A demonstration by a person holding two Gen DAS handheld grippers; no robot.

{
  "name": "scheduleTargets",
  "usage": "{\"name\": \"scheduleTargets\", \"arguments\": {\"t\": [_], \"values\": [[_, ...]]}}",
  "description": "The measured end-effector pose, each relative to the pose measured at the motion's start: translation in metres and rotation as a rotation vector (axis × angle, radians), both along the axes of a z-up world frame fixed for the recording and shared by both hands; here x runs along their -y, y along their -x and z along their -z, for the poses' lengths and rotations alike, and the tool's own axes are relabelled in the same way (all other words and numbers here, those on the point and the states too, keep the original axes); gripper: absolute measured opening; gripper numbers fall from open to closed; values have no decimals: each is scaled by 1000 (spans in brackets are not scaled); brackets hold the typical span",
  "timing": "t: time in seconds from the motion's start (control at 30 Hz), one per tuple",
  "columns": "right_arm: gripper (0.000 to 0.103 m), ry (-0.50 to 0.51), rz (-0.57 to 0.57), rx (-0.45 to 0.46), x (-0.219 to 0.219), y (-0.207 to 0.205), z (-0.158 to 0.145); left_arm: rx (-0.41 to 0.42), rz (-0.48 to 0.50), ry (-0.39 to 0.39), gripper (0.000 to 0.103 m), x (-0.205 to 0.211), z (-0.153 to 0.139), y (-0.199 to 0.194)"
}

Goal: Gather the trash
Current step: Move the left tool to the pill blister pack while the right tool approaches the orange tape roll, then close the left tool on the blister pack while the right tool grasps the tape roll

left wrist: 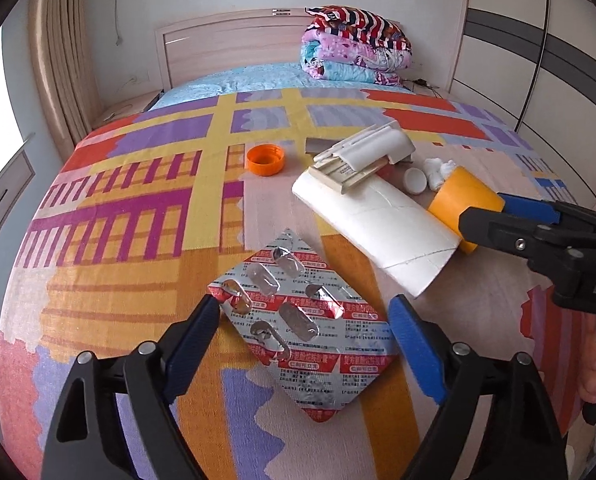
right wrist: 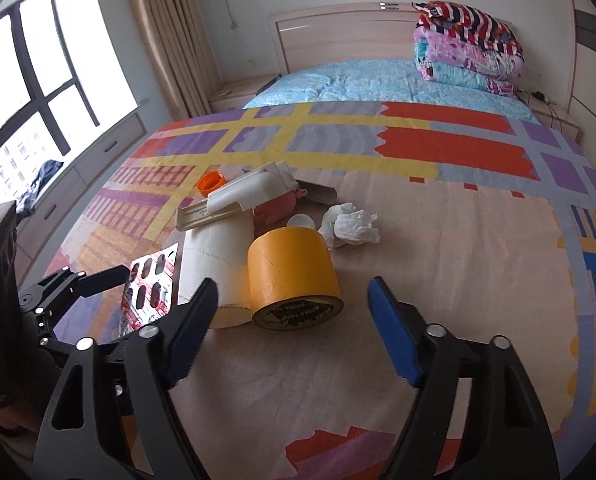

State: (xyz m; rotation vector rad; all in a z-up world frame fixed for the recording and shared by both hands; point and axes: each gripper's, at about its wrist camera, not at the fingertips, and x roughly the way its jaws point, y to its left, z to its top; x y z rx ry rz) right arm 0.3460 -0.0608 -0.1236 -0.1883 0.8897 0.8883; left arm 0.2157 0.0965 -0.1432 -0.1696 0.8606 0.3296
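Note:
A silver and red blister pack (left wrist: 301, 332) lies on the colourful bedspread (left wrist: 138, 216), between the blue pads of my open left gripper (left wrist: 305, 304); the left pad's tip is at the pack's corner, the right pad stands apart. A yellow tape roll (right wrist: 294, 272) lies on its side just beyond my open right gripper (right wrist: 294, 286), whose pads do not touch it. Beside the roll lie a white paper tube (right wrist: 214, 256), a crumpled tissue (right wrist: 349, 226), a beige and white plastic piece (right wrist: 238, 200) and an orange cap (right wrist: 212, 183).
Folded quilts (left wrist: 353, 48) are stacked by the headboard (left wrist: 226, 40). A wardrobe (left wrist: 537, 60) stands to the right of the bed, a window (right wrist: 30, 80) and curtain to the left. A person's hand (left wrist: 595, 368) holds the right gripper's handle.

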Motion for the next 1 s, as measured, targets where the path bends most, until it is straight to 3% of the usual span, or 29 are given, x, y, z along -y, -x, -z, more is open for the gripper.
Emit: {"name": "scheduleTargets", "arguments": {"t": [0.07, 0.2, 0.4, 1.0], "values": [[68, -2, 9, -6, 0, -1, 2, 0, -4, -5, 80, 0, 0, 0], [50, -15, 22, -26, 2, -5, 4, 15, 1, 5, 70, 1, 1, 2], [49, -22, 28, -27, 4, -4, 3, 24, -10, 17, 59, -2, -1, 8], [48, -30, 27, 18, 29, 26, -18, 90, 2, 25, 58, 6, -27, 47]]}}
